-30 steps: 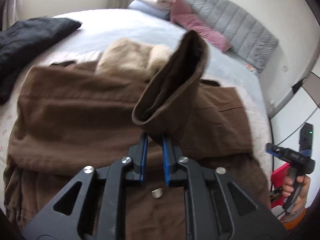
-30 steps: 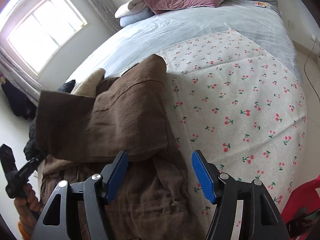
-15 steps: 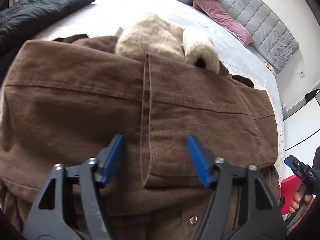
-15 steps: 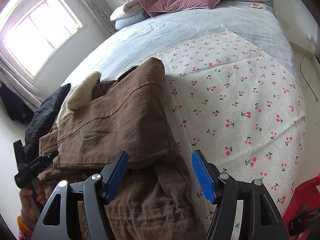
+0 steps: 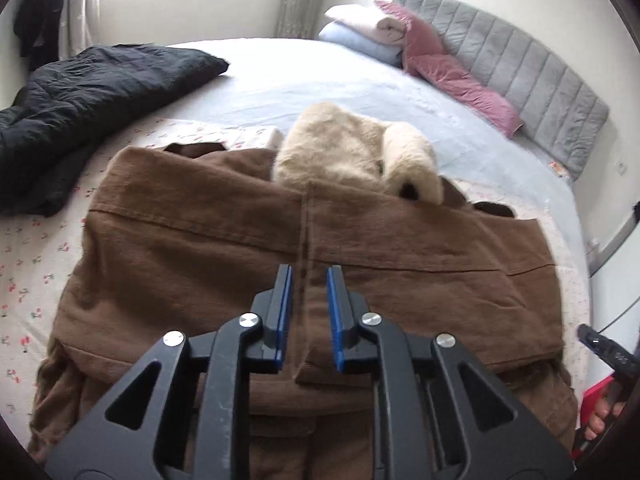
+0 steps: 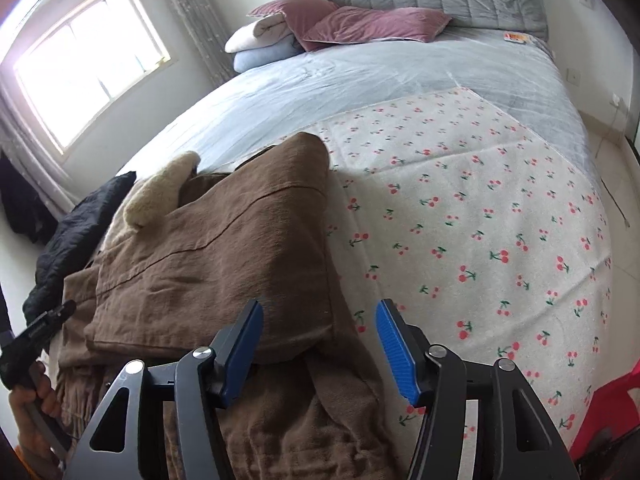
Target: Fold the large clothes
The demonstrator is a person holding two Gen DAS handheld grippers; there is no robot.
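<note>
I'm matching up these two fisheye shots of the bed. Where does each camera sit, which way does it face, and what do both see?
Left wrist: rides the left gripper, tilted down over the brown coat toward the headboard; its closing jaws flank a seam; the other hand shows far right.
Right wrist: rides the right gripper, over the coat's edge and cherry-print blanket; jaws closing.
Shared: coat, fleece lining, pink pillows, black jacket.

Soft window (image 6: pixel 92 76) daylight (fisheye-warped edges)
</note>
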